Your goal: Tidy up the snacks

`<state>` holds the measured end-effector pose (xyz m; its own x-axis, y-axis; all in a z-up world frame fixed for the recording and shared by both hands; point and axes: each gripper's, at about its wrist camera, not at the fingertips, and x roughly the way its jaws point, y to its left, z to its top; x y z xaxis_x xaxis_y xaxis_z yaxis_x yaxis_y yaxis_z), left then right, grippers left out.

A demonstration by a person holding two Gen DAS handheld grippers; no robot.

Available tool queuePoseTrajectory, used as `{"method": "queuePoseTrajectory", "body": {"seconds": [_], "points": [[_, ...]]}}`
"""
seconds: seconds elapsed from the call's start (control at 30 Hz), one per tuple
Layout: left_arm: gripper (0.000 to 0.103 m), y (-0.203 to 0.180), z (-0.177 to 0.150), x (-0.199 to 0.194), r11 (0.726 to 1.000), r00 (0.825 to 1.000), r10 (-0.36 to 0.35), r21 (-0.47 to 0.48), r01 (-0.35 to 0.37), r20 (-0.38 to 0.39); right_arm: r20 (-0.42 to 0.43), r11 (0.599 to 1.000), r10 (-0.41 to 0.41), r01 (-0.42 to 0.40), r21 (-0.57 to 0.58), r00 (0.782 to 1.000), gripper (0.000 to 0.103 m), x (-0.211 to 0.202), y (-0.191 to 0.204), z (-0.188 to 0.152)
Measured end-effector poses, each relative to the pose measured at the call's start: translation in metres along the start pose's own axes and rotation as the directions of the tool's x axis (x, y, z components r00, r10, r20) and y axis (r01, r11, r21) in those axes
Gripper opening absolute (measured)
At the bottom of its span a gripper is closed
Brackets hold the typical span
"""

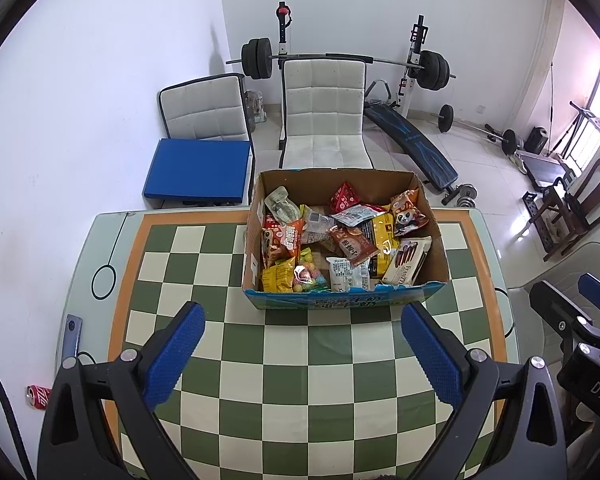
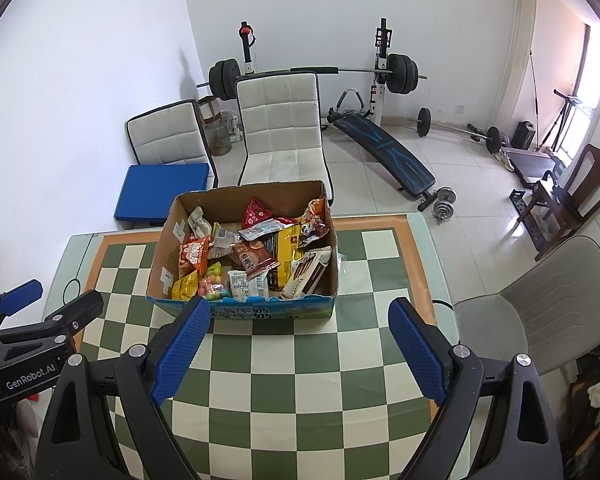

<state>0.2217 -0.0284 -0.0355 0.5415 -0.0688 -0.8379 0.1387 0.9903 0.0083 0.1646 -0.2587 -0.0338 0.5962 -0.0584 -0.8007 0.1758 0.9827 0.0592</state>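
"GenRobot.AI" on left gripper (image 2: 22, 300) body, seen from right wrist view. "DAS" partial on right gripper (image 1: 580, 304) body. "Franzzi" on cookie packet (image 1: 407, 261); other snack labels unreadable.

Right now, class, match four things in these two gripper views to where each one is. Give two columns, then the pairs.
Things:
1. cardboard box
2. blue cushion
3. red can
4. barbell

Places:
A. on the floor beside the table
B. on the rack by the far wall
C. on the checkered table
D. on a chair seat

Pairs: 1-C, 2-D, 3-A, 4-B
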Motion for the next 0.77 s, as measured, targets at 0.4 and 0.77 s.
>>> {"method": "queuePoseTrajectory", "body": {"seconds": [0.4,0.77], "points": [[0.101,-0.0005,-0.0036,-0.0003,1.000,1.000,0.000,0.011,0.000,0.002,-0.003,1.000,-0.002,0.003,0.015,1.000,0.093,-0.0003,-0.0044,-0.0043],[0.101,-0.0004,-0.0046,-0.0020,1.000,1.000,-0.004,0.015,0.004,0.012,-0.002,1.000,-0.004,0.004,0.012,1.000,0.093,-0.0001,-0.0046,-0.0040]]}}
